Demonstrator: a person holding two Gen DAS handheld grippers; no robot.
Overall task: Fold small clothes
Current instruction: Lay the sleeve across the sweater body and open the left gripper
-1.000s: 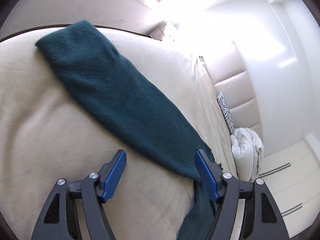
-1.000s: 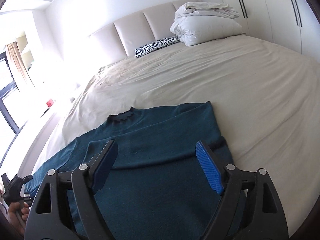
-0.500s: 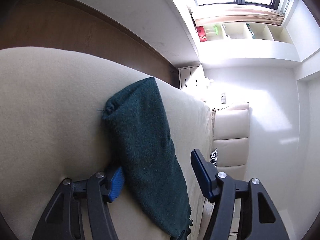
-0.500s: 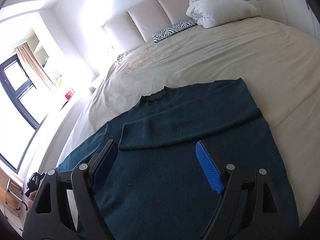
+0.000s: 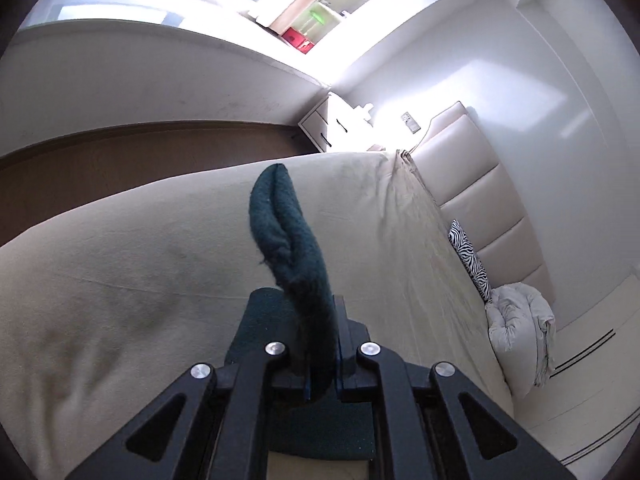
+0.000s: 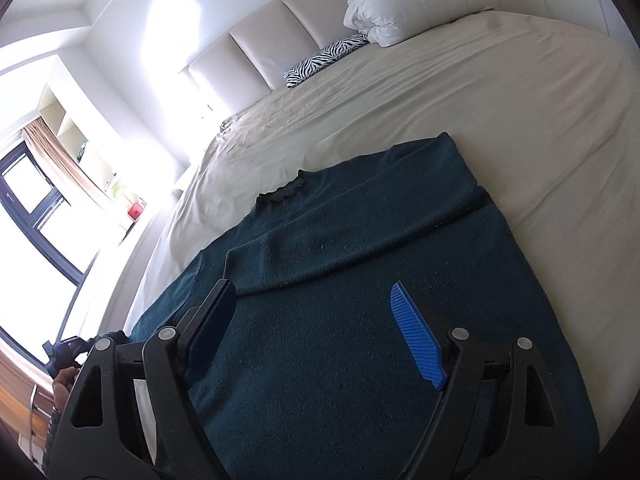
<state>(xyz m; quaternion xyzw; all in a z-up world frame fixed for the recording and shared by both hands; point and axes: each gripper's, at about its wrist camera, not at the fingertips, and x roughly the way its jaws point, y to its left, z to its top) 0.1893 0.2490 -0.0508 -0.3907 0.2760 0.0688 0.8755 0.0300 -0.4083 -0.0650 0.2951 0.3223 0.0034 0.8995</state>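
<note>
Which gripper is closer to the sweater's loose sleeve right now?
Left. The left gripper is shut on the sleeve, lifting it off the bed. The right gripper hangs open above the sweater body, touching nothing.

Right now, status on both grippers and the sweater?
Left gripper shut on dark teal knit sweater's sleeve. Right gripper open above sweater body. One sleeve already folded across. Nothing blocking.

left gripper [image 5: 322, 364]: jaws went from spread to clamped | sleeve [image 5: 296, 256]: lifted off bed, now pinched
</note>
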